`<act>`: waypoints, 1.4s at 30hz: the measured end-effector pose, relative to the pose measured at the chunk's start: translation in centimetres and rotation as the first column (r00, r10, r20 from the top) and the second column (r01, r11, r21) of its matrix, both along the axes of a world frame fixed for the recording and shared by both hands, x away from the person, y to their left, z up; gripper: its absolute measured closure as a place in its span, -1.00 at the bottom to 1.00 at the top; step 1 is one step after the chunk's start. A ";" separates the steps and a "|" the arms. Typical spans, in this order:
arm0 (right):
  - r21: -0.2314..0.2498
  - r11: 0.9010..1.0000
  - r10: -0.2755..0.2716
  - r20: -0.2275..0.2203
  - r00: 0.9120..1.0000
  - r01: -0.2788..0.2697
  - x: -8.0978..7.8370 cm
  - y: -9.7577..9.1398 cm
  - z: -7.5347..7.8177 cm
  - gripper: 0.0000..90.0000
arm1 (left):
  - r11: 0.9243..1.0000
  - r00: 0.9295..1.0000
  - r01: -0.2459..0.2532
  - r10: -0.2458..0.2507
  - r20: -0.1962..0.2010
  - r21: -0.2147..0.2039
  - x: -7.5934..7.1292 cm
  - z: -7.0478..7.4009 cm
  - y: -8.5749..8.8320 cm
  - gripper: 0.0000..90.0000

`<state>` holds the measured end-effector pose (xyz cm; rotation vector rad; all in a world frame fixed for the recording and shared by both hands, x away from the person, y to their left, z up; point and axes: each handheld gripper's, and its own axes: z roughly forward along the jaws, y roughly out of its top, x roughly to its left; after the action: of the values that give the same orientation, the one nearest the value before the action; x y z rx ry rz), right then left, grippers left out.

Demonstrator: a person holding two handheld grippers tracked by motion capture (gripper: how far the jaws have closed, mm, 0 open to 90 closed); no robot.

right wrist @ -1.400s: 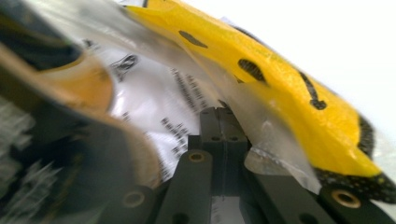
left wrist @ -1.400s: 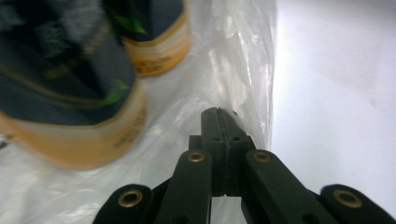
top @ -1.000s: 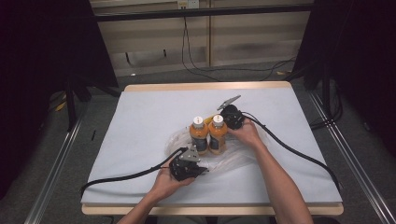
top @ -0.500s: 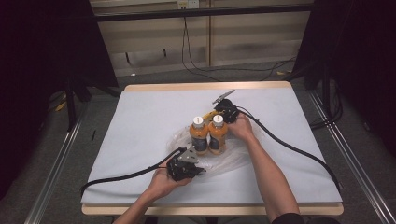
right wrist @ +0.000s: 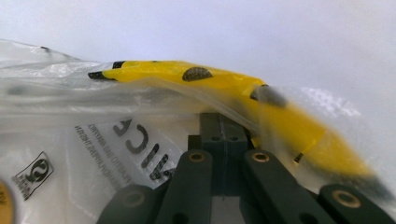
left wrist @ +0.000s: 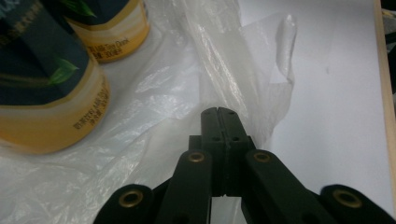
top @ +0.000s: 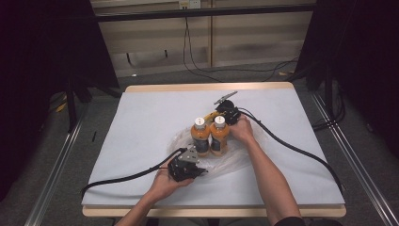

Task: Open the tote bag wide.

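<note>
Here a clear plastic bag lies spread on the white table, with two orange drink bottles standing upright on it, touching side by side. The left hand-held gripper has its jaws together, pinching the bag's film near the bottles. The right hand-held gripper is likewise clamped on the bag's edge, where a banana lies just behind the film.

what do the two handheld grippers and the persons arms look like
Both grippers are black. The left gripper carries a grey three-cornered plate on top, and so does the right gripper. In the gripper views each has two flat black jaws on linkage arms with brass-coloured pivot rings. A thick black cable trails from each across the table. The forearms are bare, with a dark sleeve edge near the right elbow.
</note>
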<state>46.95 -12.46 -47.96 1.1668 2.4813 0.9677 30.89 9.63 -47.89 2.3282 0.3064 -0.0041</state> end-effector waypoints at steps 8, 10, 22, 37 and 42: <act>0.062 0.998 0.015 0.017 1.000 -0.016 -0.7 -1.0 1.8 1.00 | 0.999 0.999 -0.034 0.034 0.005 -0.005 0.6 0.6 0.2 1.00; 0.070 0.997 0.031 0.020 0.999 -0.032 -1.0 -1.3 2.1 1.00 | 0.999 0.999 -0.043 0.043 0.004 -0.016 0.6 0.7 0.3 1.00; 0.061 0.996 0.054 0.087 0.995 -0.060 -3.1 -2.8 4.8 1.00 | 0.989 0.992 -0.122 0.122 0.001 -0.089 1.7 1.4 2.0 1.00; 0.130 0.989 0.045 0.198 0.979 -0.071 -8.0 -6.8 6.7 1.00 | 0.960 0.975 -0.214 0.221 0.023 -0.181 2.0 2.9 4.3 0.71; 0.176 0.981 0.038 0.228 0.973 -0.079 -9.8 -8.2 6.9 0.72 | 0.955 0.969 -0.225 0.241 0.061 -0.193 1.4 3.8 5.0 0.31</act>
<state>37.10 -20.69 -41.05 0.9767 2.2986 1.2919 32.32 14.66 -44.11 2.0901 0.5153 0.1737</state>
